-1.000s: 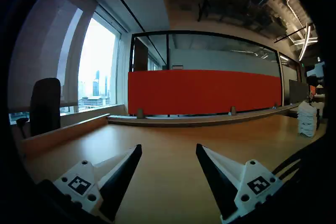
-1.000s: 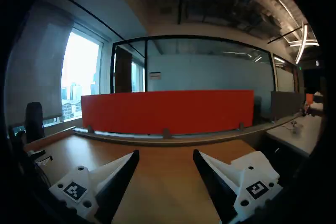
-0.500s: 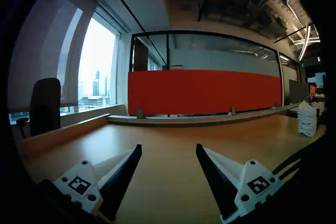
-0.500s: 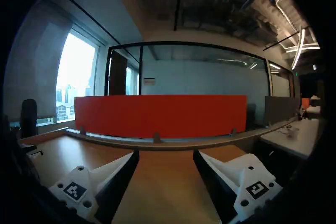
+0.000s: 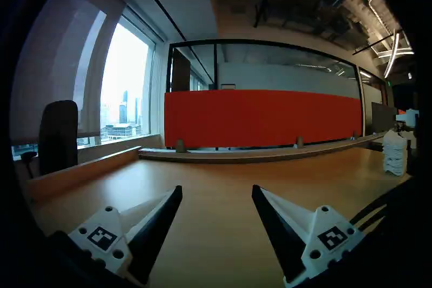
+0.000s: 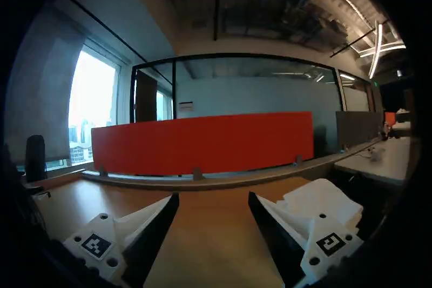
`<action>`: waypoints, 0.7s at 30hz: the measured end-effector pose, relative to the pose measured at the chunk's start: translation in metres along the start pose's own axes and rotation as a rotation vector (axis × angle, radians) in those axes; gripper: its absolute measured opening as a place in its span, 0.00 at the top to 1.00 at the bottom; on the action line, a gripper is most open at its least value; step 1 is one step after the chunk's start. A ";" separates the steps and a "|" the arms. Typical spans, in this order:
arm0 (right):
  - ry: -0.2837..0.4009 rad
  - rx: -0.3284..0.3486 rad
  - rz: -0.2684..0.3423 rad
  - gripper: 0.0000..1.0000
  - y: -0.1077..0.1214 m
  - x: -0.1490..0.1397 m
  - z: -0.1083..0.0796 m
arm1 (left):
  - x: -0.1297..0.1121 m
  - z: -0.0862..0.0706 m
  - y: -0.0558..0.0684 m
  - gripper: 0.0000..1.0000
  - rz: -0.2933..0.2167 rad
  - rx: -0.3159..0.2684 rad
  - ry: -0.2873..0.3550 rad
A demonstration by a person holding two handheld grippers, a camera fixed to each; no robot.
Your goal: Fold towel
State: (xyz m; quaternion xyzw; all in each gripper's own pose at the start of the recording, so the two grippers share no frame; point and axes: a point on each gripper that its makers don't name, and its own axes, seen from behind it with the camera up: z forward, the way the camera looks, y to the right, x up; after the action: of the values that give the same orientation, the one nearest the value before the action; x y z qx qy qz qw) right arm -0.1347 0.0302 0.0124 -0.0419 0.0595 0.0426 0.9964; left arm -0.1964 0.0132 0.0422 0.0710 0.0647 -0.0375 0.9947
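We see the left gripper (image 5: 216,187) held low over a long tabletop of pale brown wood (image 5: 216,223). It points level across the desk toward a bright red partition panel (image 5: 262,118) at the far edge. Its two white fingers, faced in black, stand well apart, with bare wood between them.

The right gripper (image 6: 213,195) takes much the same pose above the same wooden surface (image 6: 210,234). It is low, aimed at the red panel (image 6: 202,145), and tipped a little so that the panel's top edge slants up to the right. Its jaws are spread wide too and close on nothing.

The task's towels lie off to the right. In the left gripper view a stack of folded white towels (image 5: 395,153) sits on the desk's far right side, well away from that gripper's fingers. In the right gripper view a pile of white folded cloth (image 6: 324,199) shows just behind the right-hand finger. We cannot tell whether the finger touches it.

A black high-backed office chair (image 5: 58,135) stands at the left by a tall bright window (image 5: 125,93). Behind the red panel runs a dark-framed glass wall (image 5: 286,64). A white desk (image 6: 386,159) sits at the right of the right gripper view.
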 end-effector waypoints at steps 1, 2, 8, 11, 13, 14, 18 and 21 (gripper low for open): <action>-0.001 -0.003 0.001 0.01 0.001 -0.004 0.000 | 0.000 0.000 0.000 0.04 0.000 0.000 0.000; -0.001 -0.005 0.002 0.01 0.002 -0.007 0.000 | 0.000 0.000 0.000 0.04 0.000 0.000 0.000; -0.002 0.004 0.004 0.01 0.005 -0.028 -0.002 | -0.001 0.000 0.000 0.04 -0.001 0.000 0.000; -0.008 0.001 0.008 0.01 0.009 -0.037 -0.001 | -0.001 0.000 0.000 0.04 0.000 0.000 0.000; -0.012 -0.004 0.009 0.01 0.011 -0.043 0.000 | -0.001 0.001 0.000 0.04 0.000 0.000 0.000; -0.014 -0.006 0.009 0.01 0.012 -0.046 0.001 | -0.001 0.001 0.000 0.04 0.000 0.000 0.000; -0.010 0.003 -0.005 0.01 0.010 -0.051 0.000 | -0.001 0.001 -0.001 0.04 -0.001 0.000 0.000; -0.005 0.008 -0.016 0.01 0.007 -0.052 0.000 | -0.001 0.001 -0.001 0.04 0.000 0.000 0.000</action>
State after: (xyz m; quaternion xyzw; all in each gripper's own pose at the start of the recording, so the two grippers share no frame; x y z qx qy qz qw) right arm -0.1871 0.0333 0.0183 -0.0382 0.0567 0.0345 0.9971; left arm -0.1976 0.0118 0.0426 0.0710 0.0650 -0.0378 0.9946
